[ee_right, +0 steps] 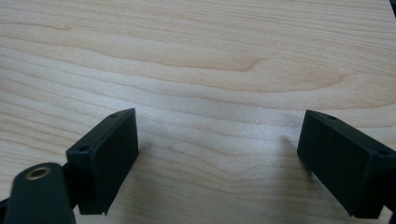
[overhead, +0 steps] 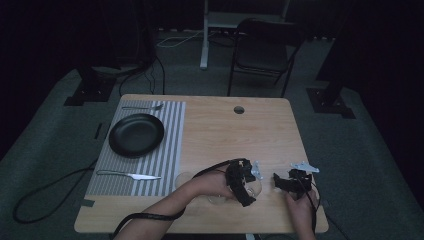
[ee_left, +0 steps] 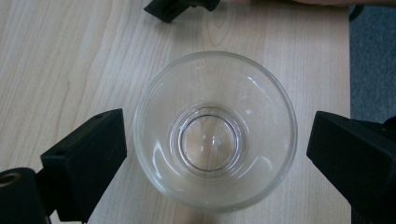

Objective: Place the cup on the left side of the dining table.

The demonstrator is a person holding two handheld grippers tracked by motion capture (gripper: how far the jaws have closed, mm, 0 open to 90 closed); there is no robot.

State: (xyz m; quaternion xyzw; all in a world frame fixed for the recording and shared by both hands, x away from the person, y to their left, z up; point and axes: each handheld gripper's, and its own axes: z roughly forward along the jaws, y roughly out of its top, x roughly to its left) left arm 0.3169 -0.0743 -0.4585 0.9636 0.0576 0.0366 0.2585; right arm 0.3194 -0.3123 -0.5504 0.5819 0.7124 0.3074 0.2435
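Left gripper (ee_left: 215,154) stands open around the glass (ee_left: 215,133), pads not touching; closing off-centre could tip it; right gripper (ee_right: 217,154) open, nothing between

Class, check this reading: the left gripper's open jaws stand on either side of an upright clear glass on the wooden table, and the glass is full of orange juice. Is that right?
Not quite. The glass is empty: the left gripper view looks straight down through it to its clear base. The rest holds: the left gripper has its jaws open on either side of the upright glass on the wooden table.
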